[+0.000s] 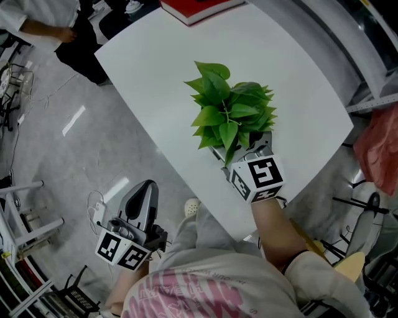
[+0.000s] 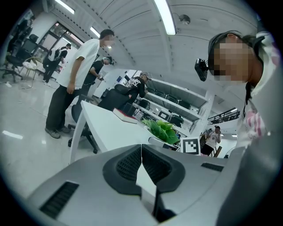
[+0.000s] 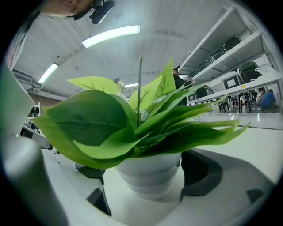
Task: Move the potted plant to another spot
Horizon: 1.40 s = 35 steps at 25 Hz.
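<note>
The potted plant [image 1: 230, 115] has broad green leaves and stands on the white table [image 1: 155, 81] close to its near edge. In the right gripper view its white ribbed pot [image 3: 148, 174] sits upright between the two dark pads. My right gripper [image 1: 241, 148] reaches in from the near edge and is open, with the pot between the jaws and a gap showing at the left pad [image 3: 88, 170]. My left gripper [image 1: 144, 189] hangs low, off the table to the left, and is shut with its pads together and nothing in them [image 2: 141, 162]. From there the plant [image 2: 163, 130] shows far off.
A red book [image 1: 199, 9] lies at the table's far end. A person [image 1: 43, 25] stands beyond the far left corner. A pink bag [image 1: 379, 146] and chair frames crowd the right side. Cables and stands lie on the grey floor [image 1: 74, 161] at left.
</note>
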{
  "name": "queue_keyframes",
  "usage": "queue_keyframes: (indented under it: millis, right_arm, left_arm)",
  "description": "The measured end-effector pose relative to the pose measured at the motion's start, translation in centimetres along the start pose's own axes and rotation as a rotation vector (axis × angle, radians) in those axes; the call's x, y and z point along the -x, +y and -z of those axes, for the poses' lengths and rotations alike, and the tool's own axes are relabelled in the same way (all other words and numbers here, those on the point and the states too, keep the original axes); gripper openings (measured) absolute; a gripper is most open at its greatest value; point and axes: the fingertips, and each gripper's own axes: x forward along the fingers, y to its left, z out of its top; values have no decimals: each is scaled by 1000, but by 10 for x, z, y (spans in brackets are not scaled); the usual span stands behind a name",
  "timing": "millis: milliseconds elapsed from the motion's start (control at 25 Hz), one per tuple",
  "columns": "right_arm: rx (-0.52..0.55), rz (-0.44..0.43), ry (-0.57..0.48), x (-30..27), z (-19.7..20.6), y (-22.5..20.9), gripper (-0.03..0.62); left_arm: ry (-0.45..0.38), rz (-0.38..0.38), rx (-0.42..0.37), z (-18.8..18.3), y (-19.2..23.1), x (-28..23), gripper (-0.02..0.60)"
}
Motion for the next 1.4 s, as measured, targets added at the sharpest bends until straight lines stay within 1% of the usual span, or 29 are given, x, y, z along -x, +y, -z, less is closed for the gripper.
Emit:
queue_keyframes:
  millis: [280, 360, 920, 1400]
  right_arm:
    - [-4, 35, -38, 0, -2, -1, 506]
    - [-4, 42, -44, 0, -2, -1, 517]
    - [-11, 69, -25, 0, -1, -2, 503]
    - [-46, 89, -23, 1, 2, -2, 499]
  left_arm:
    - [-1, 7, 4, 0, 0, 2, 25]
    - [-2, 10, 3, 0, 1, 2, 25]
    - [-18, 3, 6, -4, 8, 10, 25]
    - [-37, -2, 6, -8, 15, 15, 25]
